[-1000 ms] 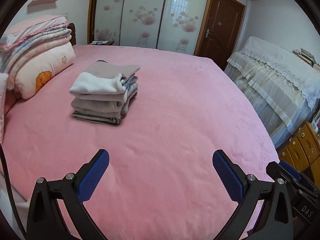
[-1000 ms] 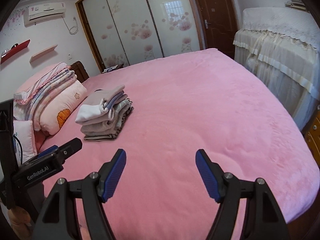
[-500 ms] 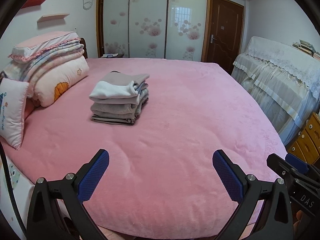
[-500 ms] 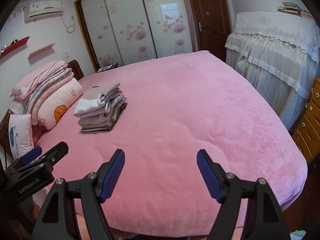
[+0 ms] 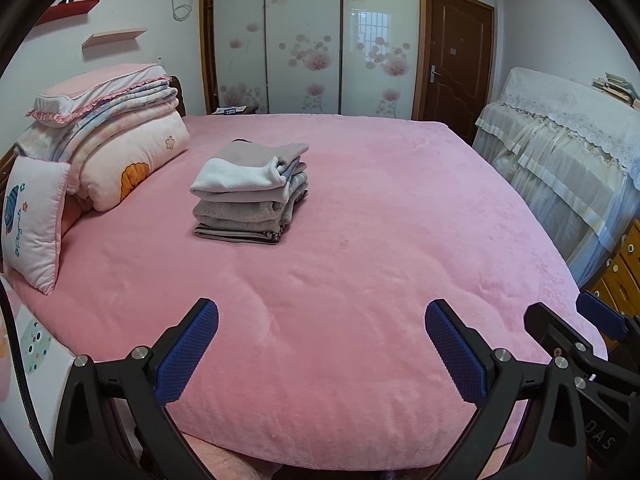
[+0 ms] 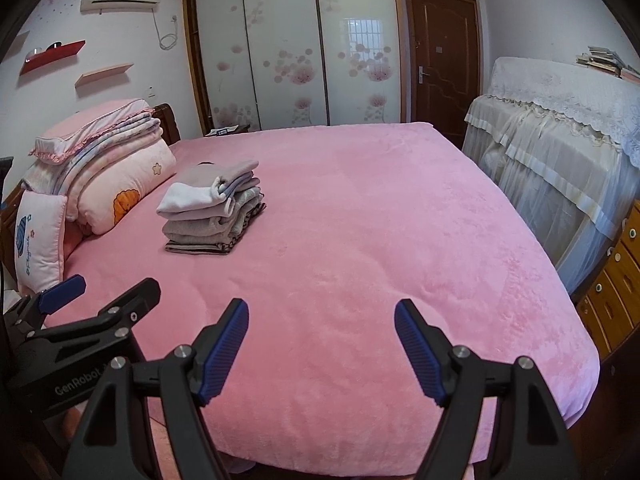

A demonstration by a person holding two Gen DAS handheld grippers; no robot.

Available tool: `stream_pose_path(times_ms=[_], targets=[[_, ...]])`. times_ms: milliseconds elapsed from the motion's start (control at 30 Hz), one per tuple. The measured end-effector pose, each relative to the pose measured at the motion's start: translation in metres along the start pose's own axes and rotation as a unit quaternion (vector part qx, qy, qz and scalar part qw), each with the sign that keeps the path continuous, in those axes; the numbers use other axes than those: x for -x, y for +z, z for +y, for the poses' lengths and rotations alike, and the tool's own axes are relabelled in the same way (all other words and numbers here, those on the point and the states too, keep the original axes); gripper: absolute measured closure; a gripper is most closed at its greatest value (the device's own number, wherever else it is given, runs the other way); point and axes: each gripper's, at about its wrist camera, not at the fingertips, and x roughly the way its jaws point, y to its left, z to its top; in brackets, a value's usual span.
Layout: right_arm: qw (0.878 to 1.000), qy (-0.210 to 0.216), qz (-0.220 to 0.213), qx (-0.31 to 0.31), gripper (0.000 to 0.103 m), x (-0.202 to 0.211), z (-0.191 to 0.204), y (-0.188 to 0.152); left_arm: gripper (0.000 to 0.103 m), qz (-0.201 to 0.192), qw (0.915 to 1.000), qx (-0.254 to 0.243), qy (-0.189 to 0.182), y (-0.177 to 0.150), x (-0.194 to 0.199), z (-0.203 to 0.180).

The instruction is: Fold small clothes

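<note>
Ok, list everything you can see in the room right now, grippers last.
stack of folded clothes: one, grey and white, on bed's left half
bed cover: one, pink
folded quilts: one pile, pink, at headboard
small pillow: one, white, left edge
wardrobe: one, white floral, far wall
door: one, brown
covered furniture: one, cream lace, right
left gripper: open, empty
right gripper: open, empty

A neat stack of folded grey, white and mauve small clothes [image 6: 212, 212] sits far left on a plush pink bedspread [image 6: 380, 248], beside rolled pink quilts and pillows [image 6: 108, 176]. In the foreground, the right gripper [image 6: 322, 354], blue-padded jaws apart and empty, hangs over the near edge; the left gripper [image 6: 80, 312] shows at left.
</note>
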Motion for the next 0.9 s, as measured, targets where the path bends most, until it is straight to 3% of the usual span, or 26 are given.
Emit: stream_pose_path(times_ms=[900], targets=[[1.000,-0.006,0.009,-0.008,0.027,-0.0039,-0.0078,-0.0025,0.000,0.021,0.9998,-0.002,0.006,-0.0058,-0.0044,-0.0040]])
